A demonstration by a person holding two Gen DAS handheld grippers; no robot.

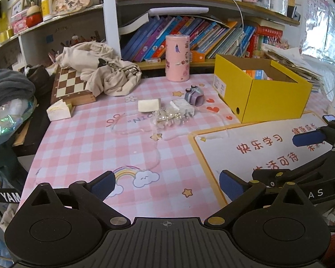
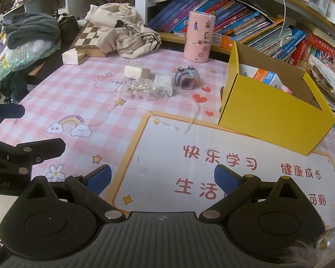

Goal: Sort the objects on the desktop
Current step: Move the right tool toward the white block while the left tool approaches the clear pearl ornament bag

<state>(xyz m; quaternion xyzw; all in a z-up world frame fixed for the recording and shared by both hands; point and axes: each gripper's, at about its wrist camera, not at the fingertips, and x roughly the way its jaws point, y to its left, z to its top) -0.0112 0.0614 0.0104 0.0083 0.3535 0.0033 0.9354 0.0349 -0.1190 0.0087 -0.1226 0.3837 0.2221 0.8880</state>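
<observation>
In the left wrist view, the left claw is held spread wide and empty above the checked pink mat of the worktop. The sorting is judged to be at an approach step, with nothing gripped. Left of the yellow cardboard box a loose cluster lies: a purple toy camera, a cream block, a clear plastic case and glossy pearl beads. The box already holds a small carton.

In the right wrist view, the right claw is likewise released, over the white printed panel. The next move would call for a reach to the rounded, hard-looking toy camera, just left of the yellow cardboard box.
</observation>
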